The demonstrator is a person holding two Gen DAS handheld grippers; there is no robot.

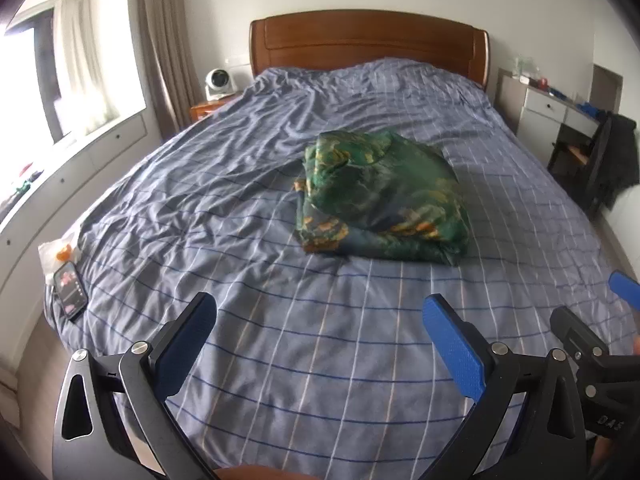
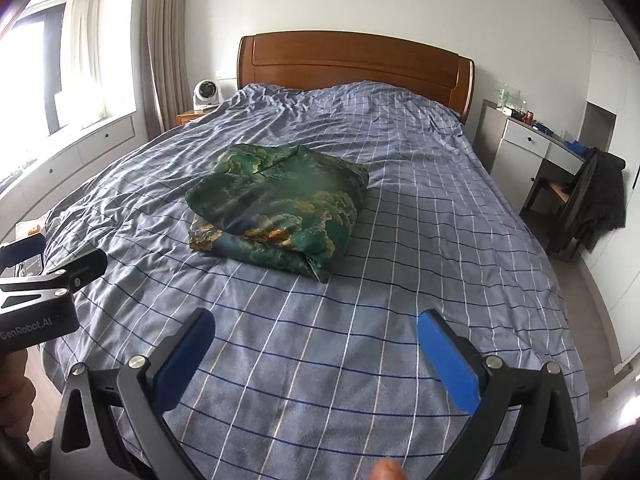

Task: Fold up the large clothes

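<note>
A green garment with gold and orange print (image 1: 384, 196) (image 2: 280, 204) lies in a folded bundle on the middle of the bed (image 1: 280, 360) (image 2: 440, 240), which has a blue checked cover. My left gripper (image 1: 320, 320) hovers open over the foot of the bed, well short of the bundle, with nothing between its blue pads. My right gripper (image 2: 316, 336) is open too and holds nothing, also near the foot of the bed. The right gripper's blue tip shows at the right edge of the left wrist view. The left gripper's body shows at the left edge of the right wrist view.
A phone (image 1: 70, 290) and a plastic bag (image 1: 60, 254) lie at the bed's left front corner. A wooden headboard (image 1: 368, 44) stands at the far end. A small fan (image 1: 218, 84) sits on a nightstand. A desk (image 2: 532, 144) and a chair draped with dark clothes (image 2: 592, 204) stand right.
</note>
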